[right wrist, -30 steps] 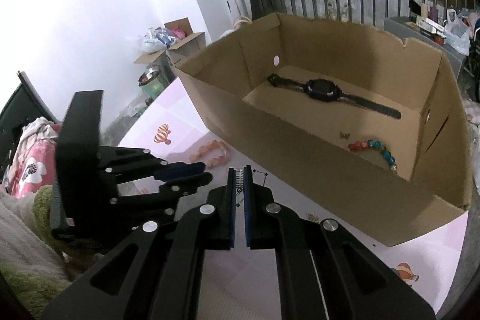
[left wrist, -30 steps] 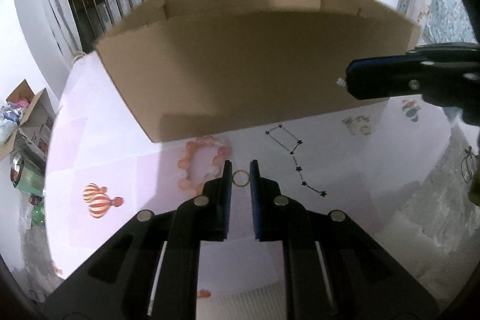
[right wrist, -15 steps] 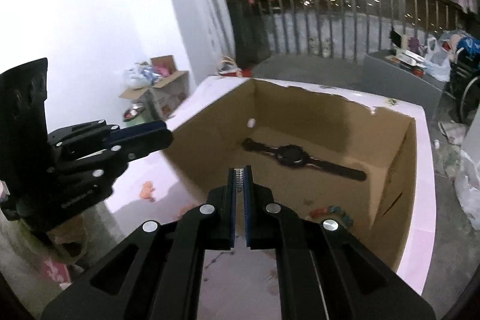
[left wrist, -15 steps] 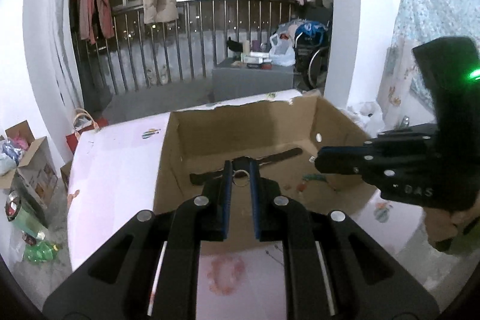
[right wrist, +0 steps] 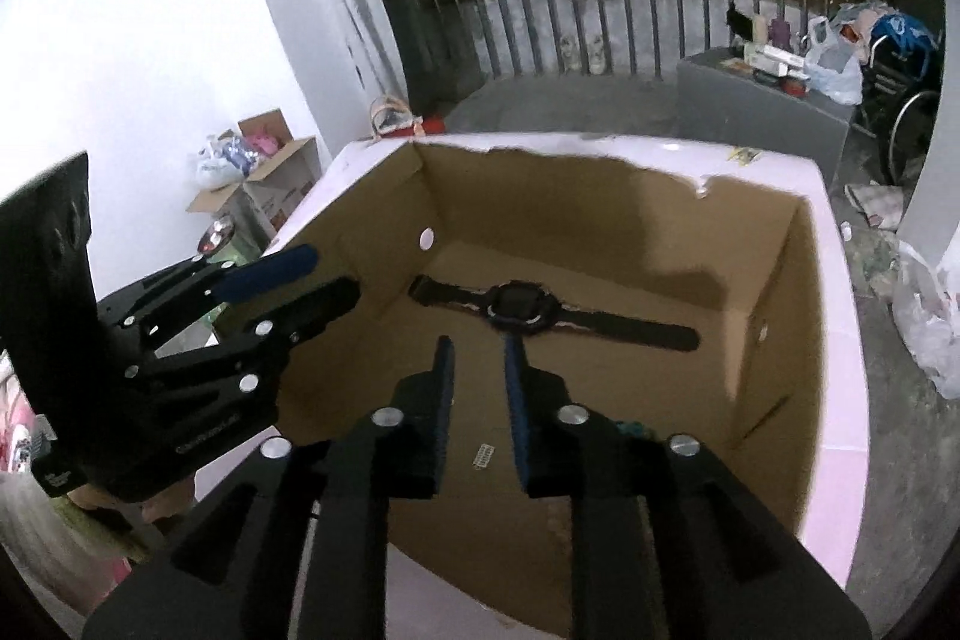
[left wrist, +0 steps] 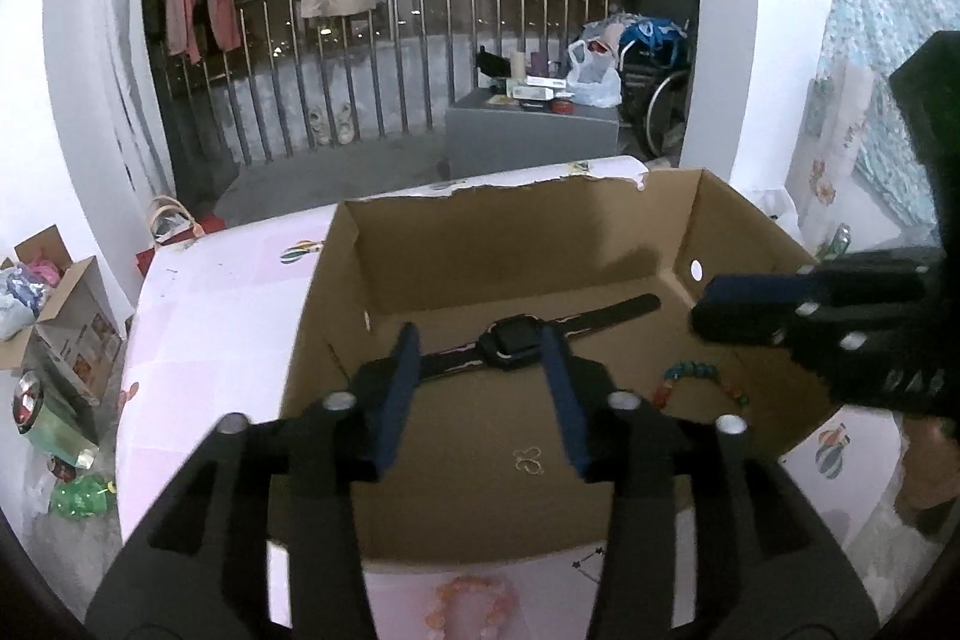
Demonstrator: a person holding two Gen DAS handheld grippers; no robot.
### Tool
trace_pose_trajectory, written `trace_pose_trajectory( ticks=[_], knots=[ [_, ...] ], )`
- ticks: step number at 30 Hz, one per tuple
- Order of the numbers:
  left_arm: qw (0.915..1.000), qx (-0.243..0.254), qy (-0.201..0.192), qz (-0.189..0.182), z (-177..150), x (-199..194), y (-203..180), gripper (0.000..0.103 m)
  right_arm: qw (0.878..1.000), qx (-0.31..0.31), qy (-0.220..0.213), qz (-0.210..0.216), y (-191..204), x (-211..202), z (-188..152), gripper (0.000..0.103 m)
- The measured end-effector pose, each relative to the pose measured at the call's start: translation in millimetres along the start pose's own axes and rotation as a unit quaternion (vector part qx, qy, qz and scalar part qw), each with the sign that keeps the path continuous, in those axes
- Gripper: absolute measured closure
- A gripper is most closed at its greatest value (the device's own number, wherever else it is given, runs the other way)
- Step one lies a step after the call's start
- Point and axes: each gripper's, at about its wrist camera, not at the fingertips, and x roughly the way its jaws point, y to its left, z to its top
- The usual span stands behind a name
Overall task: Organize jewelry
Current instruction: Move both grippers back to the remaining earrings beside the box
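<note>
Left wrist view: left gripper (left wrist: 480,394) above the near part of an open cardboard box (left wrist: 744,214), fingers spread wide, nothing between them; box stands on a pink table (left wrist: 210,292); on the box floor a black watch (left wrist: 516,343) lies flat across the middle, strap ends pointing left and right; a beaded bracelet (left wrist: 696,379) of red, green and teal beads lies to the right of it, apart; a small gold ring-like piece (left wrist: 529,460) rests on the floor between the fingers, touching neither; a pink bead bracelet (left wrist: 474,607) lies on the table outside the near wall; right gripper (left wrist: 738,307) enters from the right over the box's right wall.

Right wrist view: right gripper (right wrist: 477,394) over the box (right wrist: 804,328), fingers moderately apart, holding nothing; a small pale rectangular item (right wrist: 483,456) lies on the floor between them; watch (right wrist: 522,307) beyond the fingertips; left gripper (right wrist: 300,280) at the box's left wall, fingers parted.
</note>
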Motion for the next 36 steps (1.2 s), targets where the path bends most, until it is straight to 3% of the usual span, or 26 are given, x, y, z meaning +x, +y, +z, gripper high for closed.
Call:
trace_pose_trajectory(
  ticks=[8, 13, 20, 25, 30, 36],
  knots=[
    [0.9999, 0.006, -0.009, 0.004, -21, -42, -8, 0.046, 0.999, -0.012, -0.027, 0.019, -12, -61, -29, 0.072],
    [0.9994, 0.027, -0.009, -0.018, -44, -75, -23, 0.042, 0.999, -0.022, 0.008, 0.022, -11, -83, -60, 0.07],
    [0.9967, 0.036, 0.038, -0.062, -77, -72, -49, 0.042, 0.995, 0.001, 0.097, 0.006, -16, -47, -110, 0.07],
    [0.9932, 0.053, 0.069, -0.077, -95, -44, -69, 0.042, 0.993, 0.014, 0.112, 0.016, -22, -22, -126, 0.073],
    [0.9882, 0.056, 0.097, -0.105, -108, -22, -82, 0.06, 0.994, -0.02, 0.108, 0.012, -15, -2, -127, 0.075],
    [0.9849, 0.053, 0.118, -0.115, -115, -11, -87, 0.071, 0.992, -0.063, 0.112, 0.004, -5, 14, -126, 0.076]
  ],
)
